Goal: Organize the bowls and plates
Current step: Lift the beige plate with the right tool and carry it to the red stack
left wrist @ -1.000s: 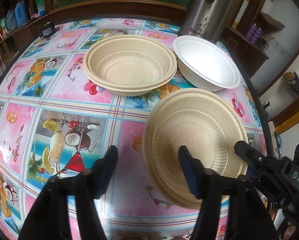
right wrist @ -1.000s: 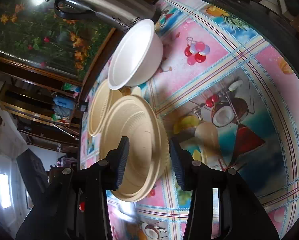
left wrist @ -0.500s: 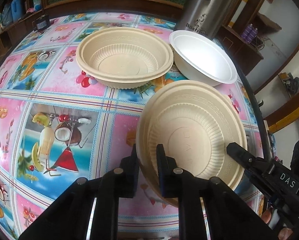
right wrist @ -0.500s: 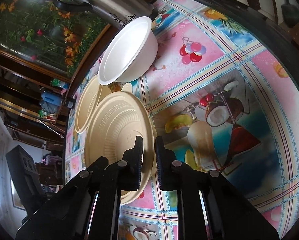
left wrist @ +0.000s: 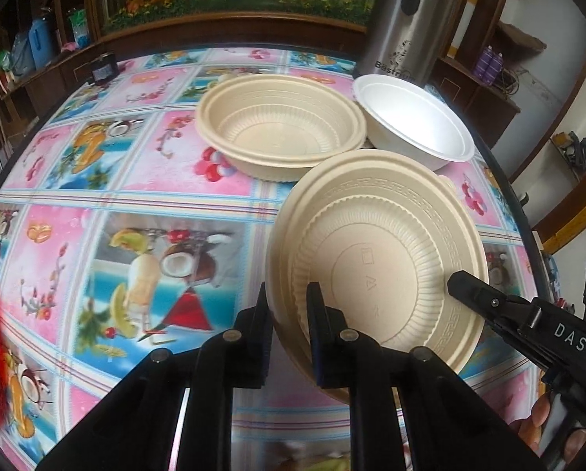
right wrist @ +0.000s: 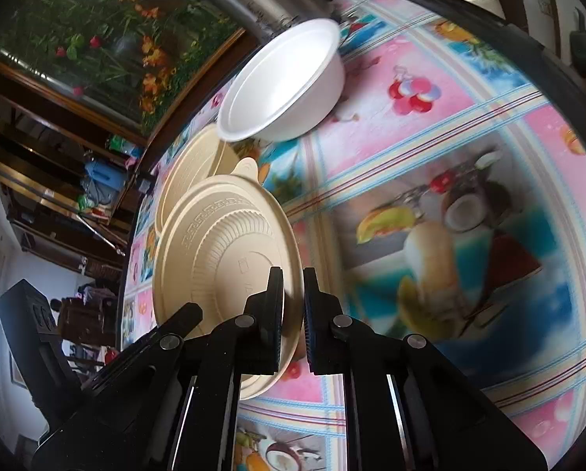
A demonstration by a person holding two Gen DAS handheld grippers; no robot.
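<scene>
A tan plate (left wrist: 379, 259) is lifted off the table and tilted. My left gripper (left wrist: 289, 306) is shut on its near-left rim. My right gripper (right wrist: 293, 294) is shut on its opposite rim; the same plate shows in the right wrist view (right wrist: 218, 259), and the right gripper's tip shows in the left wrist view (left wrist: 461, 280). A tan bowl (left wrist: 281, 133) sits on the table behind it, also in the right wrist view (right wrist: 187, 172). A white bowl (left wrist: 414, 121) stands to its right, touching it, also in the right wrist view (right wrist: 281, 82).
A steel thermos jug (left wrist: 406, 19) stands at the table's far edge behind the white bowl. The table (left wrist: 136, 204) has a bright fruit-print cloth. A small dark box (left wrist: 102, 68) sits at the far left edge. A wooden cabinet and an aquarium lie beyond.
Both grippers closed on the tan plate's rims from open. The plate has risen off the table and tilted up between them.
</scene>
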